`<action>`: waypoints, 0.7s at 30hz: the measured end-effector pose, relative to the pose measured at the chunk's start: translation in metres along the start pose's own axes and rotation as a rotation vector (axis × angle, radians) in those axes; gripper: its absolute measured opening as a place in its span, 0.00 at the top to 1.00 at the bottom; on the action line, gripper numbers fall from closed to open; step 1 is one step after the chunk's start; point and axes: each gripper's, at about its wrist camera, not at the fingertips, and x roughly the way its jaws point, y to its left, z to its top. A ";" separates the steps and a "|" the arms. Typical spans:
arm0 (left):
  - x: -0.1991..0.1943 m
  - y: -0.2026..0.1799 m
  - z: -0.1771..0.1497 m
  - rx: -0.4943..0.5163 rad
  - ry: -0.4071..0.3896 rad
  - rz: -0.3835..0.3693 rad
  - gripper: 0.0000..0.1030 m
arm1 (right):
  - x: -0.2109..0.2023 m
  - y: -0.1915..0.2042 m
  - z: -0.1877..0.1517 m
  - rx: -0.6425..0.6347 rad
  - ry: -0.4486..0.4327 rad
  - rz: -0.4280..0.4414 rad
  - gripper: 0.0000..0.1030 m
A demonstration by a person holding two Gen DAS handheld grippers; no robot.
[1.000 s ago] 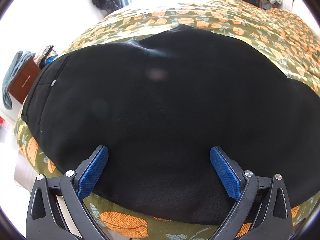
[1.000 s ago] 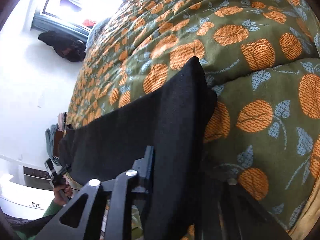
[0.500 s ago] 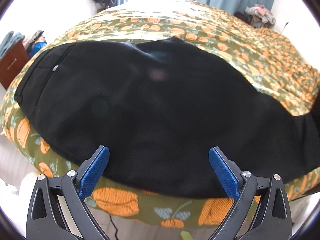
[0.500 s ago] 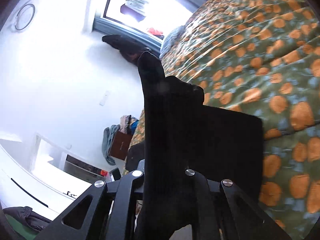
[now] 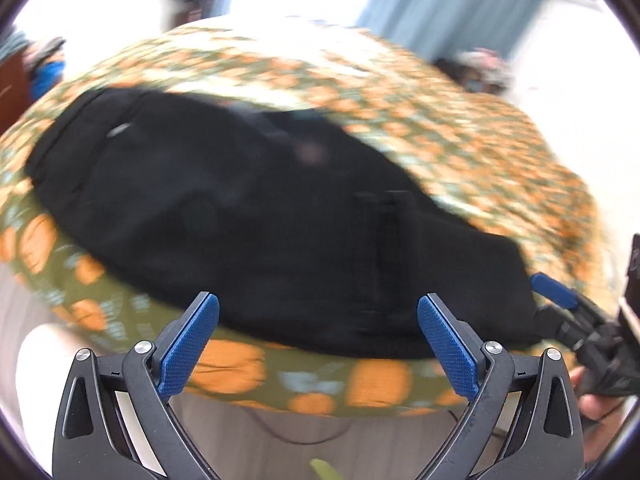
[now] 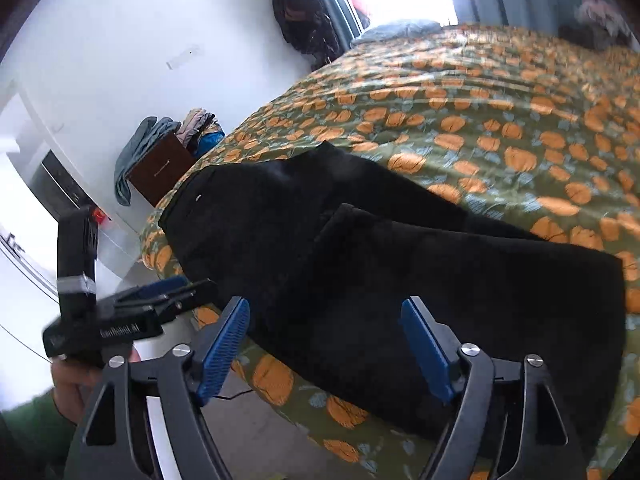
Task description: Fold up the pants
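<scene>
Black pants (image 5: 260,208) lie on the bed, with the leg end folded back over the upper part; the fold shows in the right wrist view (image 6: 460,280). The waistband with a small metal button lies at the left end (image 6: 198,198). My left gripper (image 5: 318,340) is open and empty, just off the near edge of the pants. My right gripper (image 6: 324,344) is open and empty over the near edge of the folded layer. It also shows at the right edge of the left wrist view (image 5: 560,300). The left gripper shows at the left of the right wrist view (image 6: 160,296).
The bed has a green cover with orange fruit print (image 6: 500,128). A brown nightstand (image 6: 160,168) piled with clothes stands by the bed's far-left corner. Dark clothing hangs on the white wall (image 6: 304,20). A blue curtain (image 5: 448,4) hangs behind the bed. Floor lies below the bed edge (image 5: 280,440).
My right gripper carried the leg end over, let it go on the upper part and now stands open. My left gripper drew back from the pants; its view is blurred by motion.
</scene>
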 end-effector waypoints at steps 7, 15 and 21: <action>0.045 -0.065 0.017 0.214 0.082 -0.057 0.34 | -0.089 -0.043 -0.063 -0.014 -0.137 -0.220 0.06; 0.082 -0.064 0.010 0.177 0.203 0.033 0.65 | -0.100 -0.078 -0.084 0.141 -0.158 -0.241 0.06; 0.067 -0.056 0.010 0.107 0.180 0.055 0.96 | -0.090 -0.084 -0.077 0.155 -0.178 -0.222 0.06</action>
